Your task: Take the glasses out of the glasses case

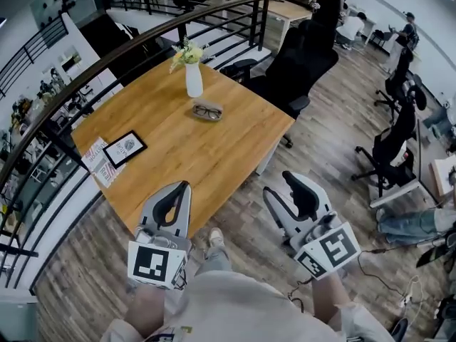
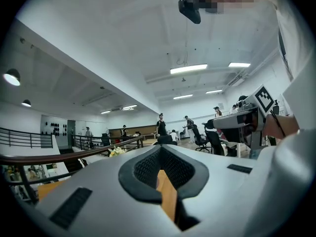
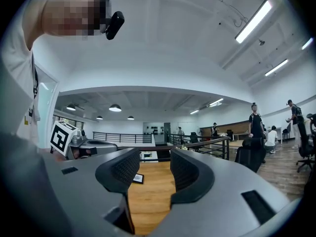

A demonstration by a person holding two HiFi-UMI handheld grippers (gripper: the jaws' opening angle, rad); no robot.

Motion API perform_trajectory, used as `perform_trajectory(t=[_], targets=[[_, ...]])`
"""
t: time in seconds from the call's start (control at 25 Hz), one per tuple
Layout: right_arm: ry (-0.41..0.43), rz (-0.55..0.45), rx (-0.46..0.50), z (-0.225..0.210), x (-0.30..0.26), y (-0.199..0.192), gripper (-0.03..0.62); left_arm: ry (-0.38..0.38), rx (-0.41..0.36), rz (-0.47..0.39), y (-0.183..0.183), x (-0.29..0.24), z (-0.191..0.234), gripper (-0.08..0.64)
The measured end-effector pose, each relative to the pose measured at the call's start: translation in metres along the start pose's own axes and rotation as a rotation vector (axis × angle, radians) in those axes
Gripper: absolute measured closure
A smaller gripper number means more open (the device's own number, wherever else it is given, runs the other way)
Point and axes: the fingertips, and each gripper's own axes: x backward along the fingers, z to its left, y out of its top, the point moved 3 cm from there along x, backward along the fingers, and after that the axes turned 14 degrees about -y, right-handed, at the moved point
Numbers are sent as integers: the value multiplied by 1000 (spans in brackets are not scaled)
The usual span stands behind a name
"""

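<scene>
Wooden table: holds case, vase, framed picture.
Glasses case: open, glasses lying inside, just beside white vase, far end.
Left gripper: jaws together, empty, over near table edge.
Right gripper: jaws apart, empty, off the table.

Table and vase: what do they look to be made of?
Table: wood or wood veneer, warm orange-brown with faint grain lines and a low sheen. Vase: smooth, opaque white, probably ceramic; plastic can't be excluded from this view.
</scene>
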Motion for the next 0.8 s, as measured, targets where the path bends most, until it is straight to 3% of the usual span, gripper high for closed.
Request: perform_trajectory(t=[0.36,0.56,0.8], targets=[[19,34,16,-10,-140,4,374,5,-5,16,-15,-62,119,545],[28,55,7,-11,-187,0,374,4,36,46,-21,-79,155,545],[41,86,-3,-23,-230,-11,374,41,22,57,-37,-95,190,545]])
